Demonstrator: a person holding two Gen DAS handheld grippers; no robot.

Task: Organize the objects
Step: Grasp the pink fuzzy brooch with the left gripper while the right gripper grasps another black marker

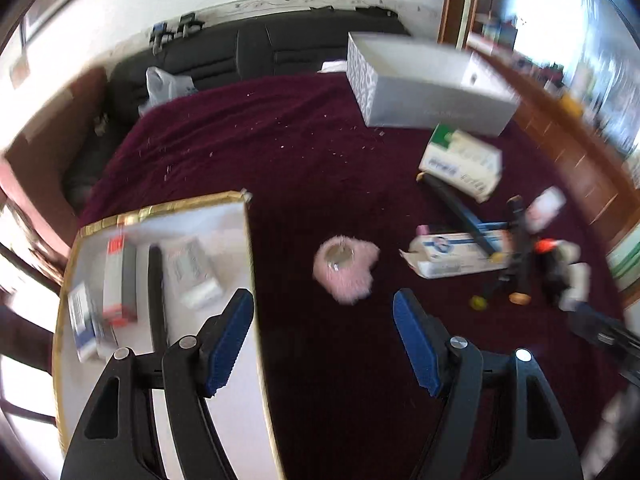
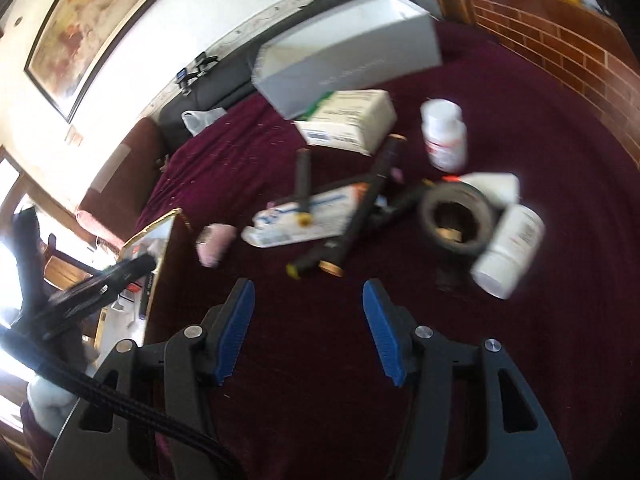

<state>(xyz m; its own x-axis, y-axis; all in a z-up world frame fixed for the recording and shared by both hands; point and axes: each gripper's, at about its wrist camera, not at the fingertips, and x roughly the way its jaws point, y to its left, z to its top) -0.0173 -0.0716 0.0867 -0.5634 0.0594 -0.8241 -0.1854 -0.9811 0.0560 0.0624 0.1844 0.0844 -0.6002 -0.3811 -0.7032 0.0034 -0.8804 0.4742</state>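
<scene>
Maroon cloth (image 1: 304, 152) covers the desk under both tongs and carries every item.

1. Grey box (image 1: 424, 84): open-topped, at the far side of the cloth, well ahead of both tongs and right of the left tongs.
2. Gold-rimmed tray (image 1: 160, 208): directly ahead of and under the left finger of the left tongs. It holds several small cartons and a dark stick. In the right wrist view the tray (image 2: 150, 232) lies to the far left of the right tongs.
3. Green-white carton (image 1: 460, 160): just short of the grey box, tilted.
4. Blue-white carton (image 2: 308, 216): flat, ahead of the right tongs, with a dark pen (image 2: 303, 184) across it and a longer black pen (image 2: 352, 220) leaning over its right end.
5. White bottles: one upright (image 2: 444, 136), one on its side (image 2: 508, 252), both ahead-right of the right tongs.
6. Tape roll (image 2: 456, 216): between the two bottles, touching the fallen one.
7. Pink fluffy item (image 1: 346, 268): ahead of the left tongs, centred between the fingers but clear of them.

Left tongs (image 1: 323, 344): released, fingers spread wide, nothing between them.
Right tongs (image 2: 308, 332): released, fingers spread, nothing between them.
</scene>
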